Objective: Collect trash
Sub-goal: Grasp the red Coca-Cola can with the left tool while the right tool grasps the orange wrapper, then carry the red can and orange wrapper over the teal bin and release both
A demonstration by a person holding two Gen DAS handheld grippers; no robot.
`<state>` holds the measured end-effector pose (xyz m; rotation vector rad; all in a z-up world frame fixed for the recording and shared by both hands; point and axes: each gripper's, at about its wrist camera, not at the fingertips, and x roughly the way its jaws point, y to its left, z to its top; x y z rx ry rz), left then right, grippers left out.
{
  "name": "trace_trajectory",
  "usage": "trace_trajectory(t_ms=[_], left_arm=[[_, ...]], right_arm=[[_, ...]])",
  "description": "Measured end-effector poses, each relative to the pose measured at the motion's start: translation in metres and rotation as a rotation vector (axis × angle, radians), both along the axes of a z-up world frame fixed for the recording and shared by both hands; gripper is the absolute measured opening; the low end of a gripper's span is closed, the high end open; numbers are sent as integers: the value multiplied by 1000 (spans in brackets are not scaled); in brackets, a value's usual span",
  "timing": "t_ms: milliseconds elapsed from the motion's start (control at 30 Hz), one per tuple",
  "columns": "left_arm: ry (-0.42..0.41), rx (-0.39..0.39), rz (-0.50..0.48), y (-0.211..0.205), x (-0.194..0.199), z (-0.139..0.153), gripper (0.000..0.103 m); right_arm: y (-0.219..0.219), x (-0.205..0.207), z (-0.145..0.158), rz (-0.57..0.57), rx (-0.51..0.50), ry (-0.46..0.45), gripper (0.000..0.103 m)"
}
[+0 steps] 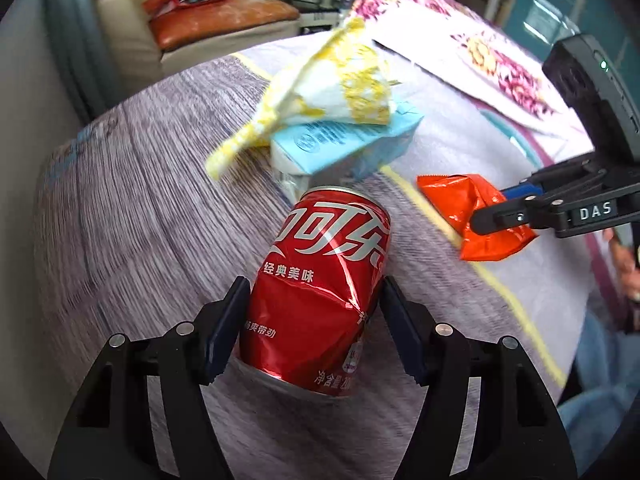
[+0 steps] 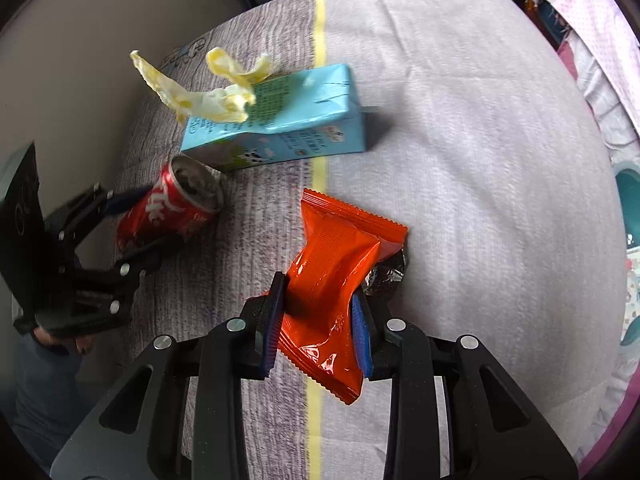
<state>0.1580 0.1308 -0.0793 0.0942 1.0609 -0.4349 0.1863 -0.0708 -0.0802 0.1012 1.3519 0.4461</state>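
Between the left gripper's [image 1: 314, 314] half-open jaws lies the dented can [image 1: 320, 280] — long axis running straight ahead along the fingers, left pad at its side, right pad seemingly just clear, so no firm grip yet. Off to its right, the right gripper [image 2: 318, 320] is nearly closed, pinching the orange wrapper [image 2: 340, 276] at its waist. Just ahead of both, a blue carton [image 2: 280, 116] and yellow wrapper [image 2: 192, 96] wait on the striped bedspread [image 2: 460, 160] — a sofa [image 1: 208, 20] stands beyond.
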Motion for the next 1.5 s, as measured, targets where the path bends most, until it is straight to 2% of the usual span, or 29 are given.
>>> trace_trajectory(t_ms=[300,467,533,767,967,1100,1300,1500], left_arm=[[32,-9,101,-43,-23,9,68],[33,-4,104,-73,-18,16,68],[28,-4,94,-89,-15,19,68],[19,-12,47,-142,0,28,68],[20,-35,-9,-199,16,34,68],[18,-46,-66,-244,24,37,68],[34,-50,-129,-308,38,33,68],[60,-34,-171,-363,52,22,68]], right_arm=[[-51,-4,13,-58,45,-39,21],[-86,-4,25,-95,76,-77,21],[-90,1,30,-110,80,-90,21],[-142,7,43,-186,101,-126,21],[-200,8,55,-274,110,-176,20],[-253,9,59,-368,104,-200,21],[-317,8,59,-468,79,-212,21],[-362,9,51,-519,77,-206,21]])
